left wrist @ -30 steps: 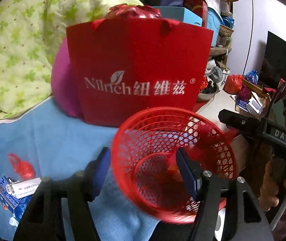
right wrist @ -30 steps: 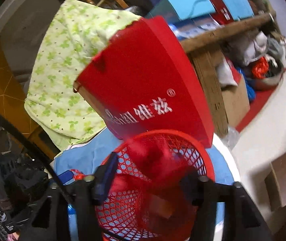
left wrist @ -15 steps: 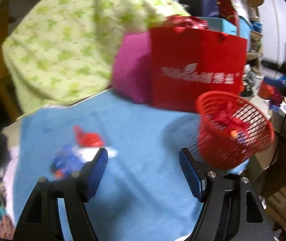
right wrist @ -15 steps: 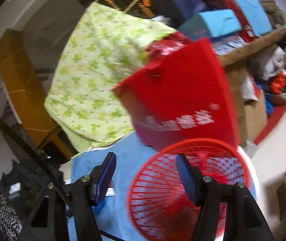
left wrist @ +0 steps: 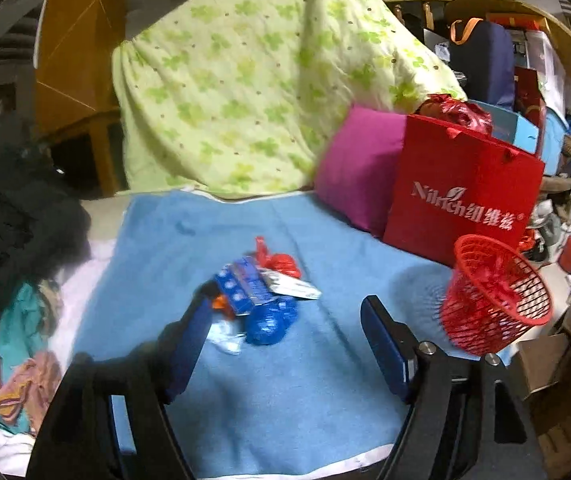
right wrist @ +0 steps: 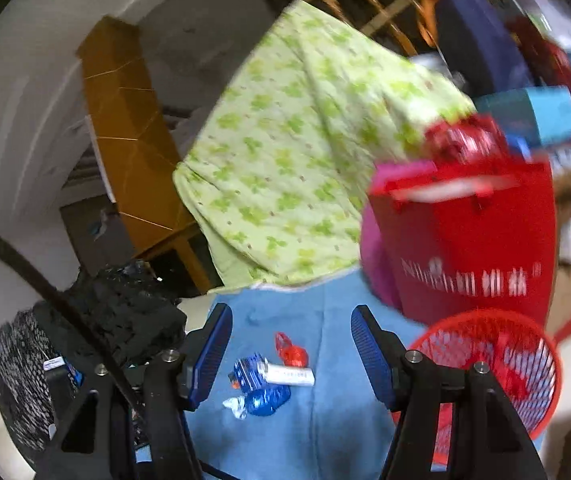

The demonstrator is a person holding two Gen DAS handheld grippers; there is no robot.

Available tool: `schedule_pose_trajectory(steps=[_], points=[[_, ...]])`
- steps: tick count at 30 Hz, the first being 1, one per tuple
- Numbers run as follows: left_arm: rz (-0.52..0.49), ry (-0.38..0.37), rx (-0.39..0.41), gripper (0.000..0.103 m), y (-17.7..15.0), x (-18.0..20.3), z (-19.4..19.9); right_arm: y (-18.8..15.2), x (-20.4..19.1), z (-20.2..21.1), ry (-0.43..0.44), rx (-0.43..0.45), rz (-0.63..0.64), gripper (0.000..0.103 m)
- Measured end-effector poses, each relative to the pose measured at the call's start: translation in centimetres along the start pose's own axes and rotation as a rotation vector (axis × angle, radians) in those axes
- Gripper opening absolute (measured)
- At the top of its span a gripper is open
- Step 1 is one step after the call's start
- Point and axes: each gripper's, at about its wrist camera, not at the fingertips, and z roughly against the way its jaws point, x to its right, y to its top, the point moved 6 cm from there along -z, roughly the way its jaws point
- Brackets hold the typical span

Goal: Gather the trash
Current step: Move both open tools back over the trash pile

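Found the trash (left wrist: 261, 304) heaped in 1 loose pile mid-cloth (left wrist: 285, 420): blue wrappers, a red scrap, a white strip on top. Probably left there as the last litter to gather.

Saw the basket (left wrist: 497, 304) standing at the cloth's right edge, well apart from the pile, with red scraps already inside. Likely parked there to keep its mouth within easy reach of both hands.

Held the left gripper (left wrist: 287, 308) released and empty, jaws just opened further, nothing pinched between them. Pointed it down at the pile, the left finger's tip overlapping the pile's near edge in view; contact impossible to judge. Seemingly lined up for the next pick.

Held the right gripper (right wrist: 291, 314) released too, jaws apart, gripping nothing. Kept it higher and further back, with the trash (right wrist: 269, 376) seen low between its fingers and the basket (right wrist: 493, 368) off to its right.

Room for moving:
- Open cloth all around the pile; nothing crowding it.
- Clear path across bare cloth from pile to basket.
- Behind: quilt (left wrist: 245, 80), cushion (left wrist: 357, 164) and bag (left wrist: 461, 200) walling off the far side, the bag just beside the basket.
- Left: dark clothes (left wrist: 13, 208) heaped past the cloth's edge.
- Right: basket set near the drop to the floor, so easy to tip off if nudged.
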Motion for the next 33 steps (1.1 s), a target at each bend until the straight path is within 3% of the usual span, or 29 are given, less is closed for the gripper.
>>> schedule_pose_trajectory(steps=[4,12,16,21,25,30,33], points=[[0.032,0.058,-0.001,0.077,-1.3,-2.9,-1.3,-0.6,-2.0,-1.4,0.021,-0.008,0.037,0.075],[0.141,0.155,-0.109,0.077,-7.0,-9.5,-7.9,-6.9,-4.5,-11.7,0.102,-0.258,0.05,0.075],[0.206,0.163,-0.155,0.077,-9.3,-11.8,-11.4,-10.6,-5.8,-17.5,0.13,-0.374,0.084,0.074],[0.221,0.154,-0.153,0.077,-11.0,-13.2,-14.2,-16.2,-5.5,-24.2,0.146,-0.526,0.07,0.072],[0.261,0.112,-0.156,0.077,-11.7,-13.7,-15.8,-20.9,-2.2,-29.1,0.166,-0.68,-0.177,0.066],[0.286,0.02,-0.129,0.077,-10.9,-13.2,-16.9,-23.6,2.8,-33.5,0.182,-0.695,-0.596,0.066],[0.294,-0.039,-0.113,0.077,-9.8,-12.9,-17.8,-24.8,4.7,-35.4,0.15,-0.706,-0.75,0.067]])
